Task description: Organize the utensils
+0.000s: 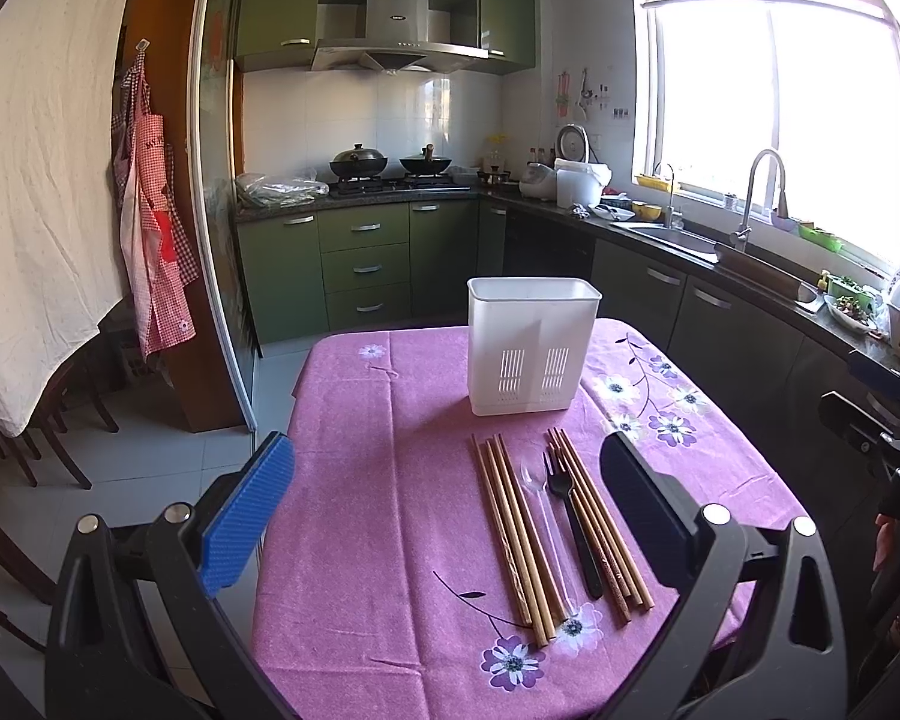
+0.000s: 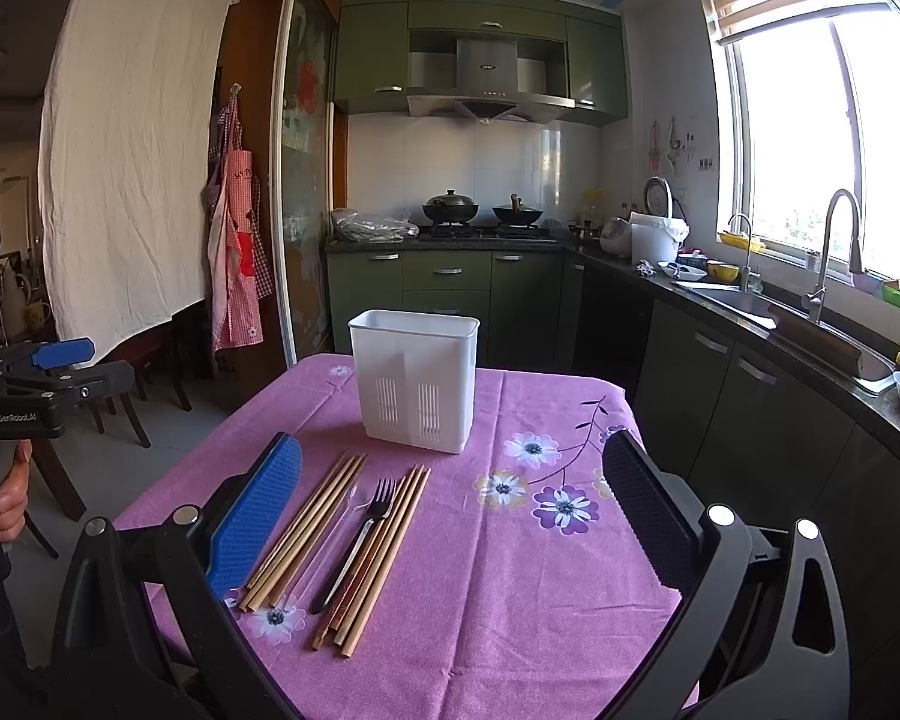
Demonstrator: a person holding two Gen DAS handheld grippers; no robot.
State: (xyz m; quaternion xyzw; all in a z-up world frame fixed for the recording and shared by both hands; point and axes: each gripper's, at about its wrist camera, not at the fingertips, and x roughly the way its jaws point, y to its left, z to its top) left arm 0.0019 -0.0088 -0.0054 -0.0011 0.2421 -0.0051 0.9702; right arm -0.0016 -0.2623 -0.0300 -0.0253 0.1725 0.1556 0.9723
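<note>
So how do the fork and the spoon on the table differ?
The fork is black and opaque; the spoon is clear and hard to make out against the cloth. The fork ends in tines, the spoon in a rounded bowl. The fork lies to the right of the spoon, next to the right chopstick bundle. Both lie flat, side by side, heads toward the white holder, untouched.
</note>
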